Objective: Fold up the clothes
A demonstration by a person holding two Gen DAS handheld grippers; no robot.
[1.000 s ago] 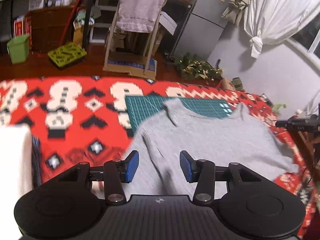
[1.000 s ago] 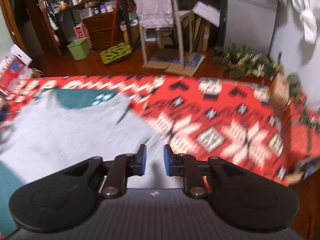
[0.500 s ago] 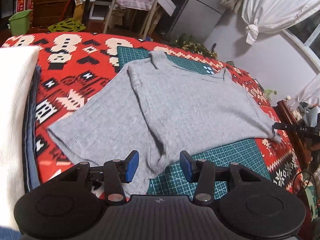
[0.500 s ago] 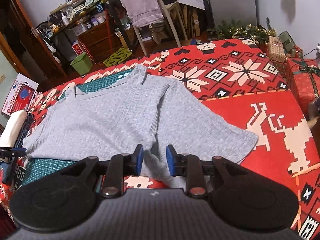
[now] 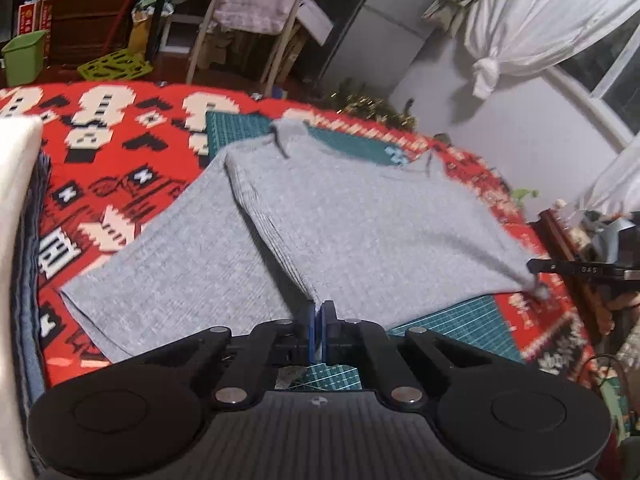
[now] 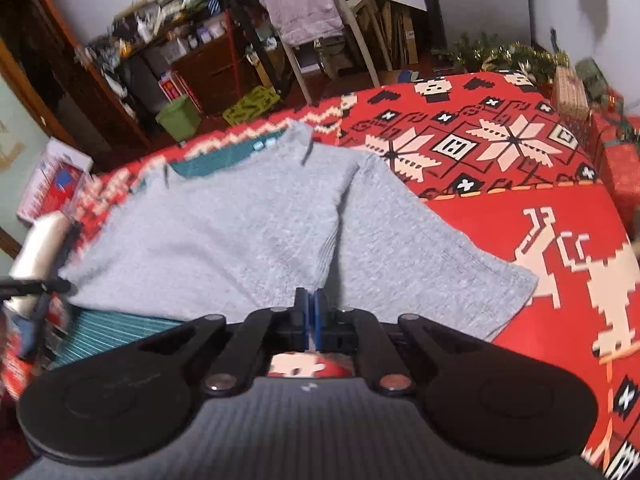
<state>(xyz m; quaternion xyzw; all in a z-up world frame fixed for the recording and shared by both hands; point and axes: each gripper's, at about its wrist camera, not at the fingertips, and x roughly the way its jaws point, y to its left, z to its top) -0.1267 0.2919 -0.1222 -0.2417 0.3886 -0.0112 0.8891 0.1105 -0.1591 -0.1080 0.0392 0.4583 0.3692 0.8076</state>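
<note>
Both tongs we hold are clamped on the grey sweater's [image 5: 360, 236] near hem: left gripper [image 5: 319, 320] at one corner, right gripper [image 6: 311, 308] at the other. Ahead of them it spreads over the red blanket [image 6: 520, 152] and green mat [image 5: 452, 320].

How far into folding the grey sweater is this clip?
Early. Done: the grey sweater lies spread flat on the red patterned blanket. In hand: the left hand-held gripper and right hand-held gripper are each shut on its near hem. Left: every fold; both sleeves lie out to the sides.
</note>
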